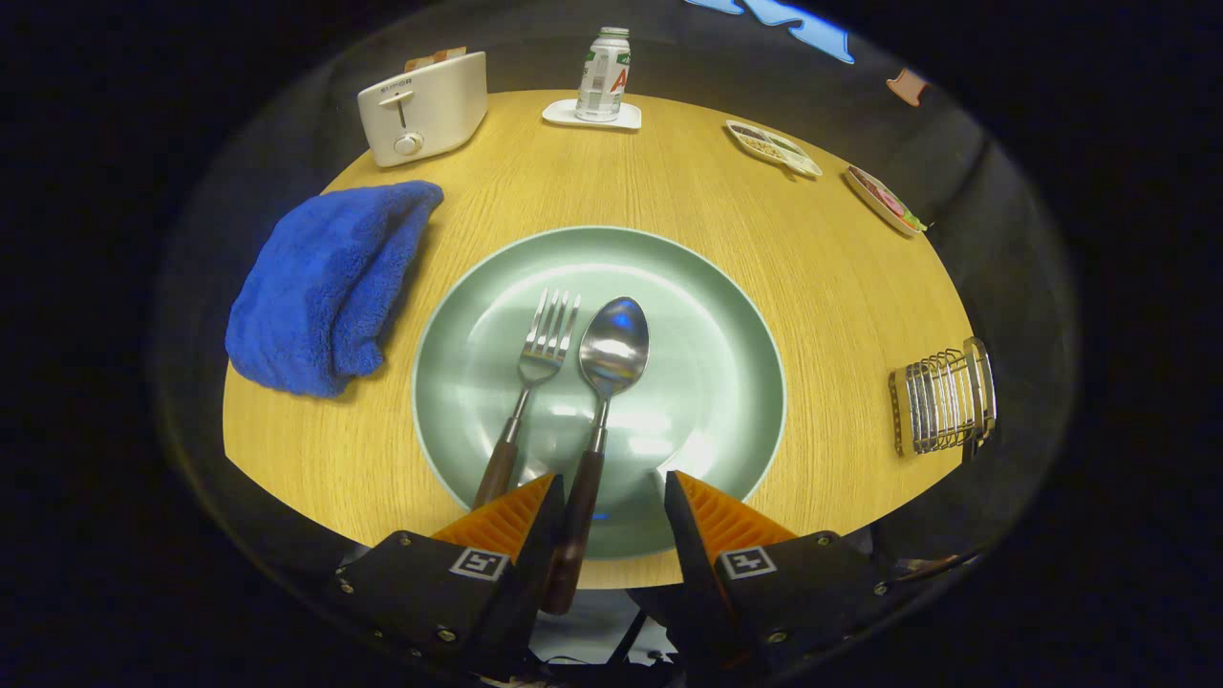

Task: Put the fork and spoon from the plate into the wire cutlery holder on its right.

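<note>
Bare wooden tabletop (822, 315) lies open between the round pale-green plate (726, 382) and the wire cutlery holder (941, 399) at right. The open gripper (611, 497) straddles the brown-handled spoon (602, 401); the blue towel (325, 282) crowds the left.

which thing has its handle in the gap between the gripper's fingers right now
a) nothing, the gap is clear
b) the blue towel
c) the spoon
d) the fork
c: the spoon runs its dark handle down into the gap of the open gripper, close to the left finger, while the fork handle passes outside that finger; both lie on the plate.
</note>
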`<state>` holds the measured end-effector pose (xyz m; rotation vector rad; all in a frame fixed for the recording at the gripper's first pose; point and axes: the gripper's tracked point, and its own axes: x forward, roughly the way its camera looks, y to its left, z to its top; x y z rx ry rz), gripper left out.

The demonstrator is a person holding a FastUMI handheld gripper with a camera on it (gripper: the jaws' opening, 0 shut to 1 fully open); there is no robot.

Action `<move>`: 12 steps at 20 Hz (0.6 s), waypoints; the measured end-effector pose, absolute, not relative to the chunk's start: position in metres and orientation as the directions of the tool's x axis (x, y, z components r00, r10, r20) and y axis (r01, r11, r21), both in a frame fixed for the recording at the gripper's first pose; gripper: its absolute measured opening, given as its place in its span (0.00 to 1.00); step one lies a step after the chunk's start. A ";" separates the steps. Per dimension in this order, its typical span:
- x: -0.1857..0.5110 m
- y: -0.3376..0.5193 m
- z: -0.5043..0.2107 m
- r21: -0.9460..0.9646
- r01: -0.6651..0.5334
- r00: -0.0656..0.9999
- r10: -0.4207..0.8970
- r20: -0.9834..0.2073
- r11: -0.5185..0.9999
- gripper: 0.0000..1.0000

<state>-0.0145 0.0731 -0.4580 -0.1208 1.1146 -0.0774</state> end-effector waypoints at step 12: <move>-0.009 0.074 -0.448 -0.107 -0.002 0.480 -0.093 -0.872 0.994 0.03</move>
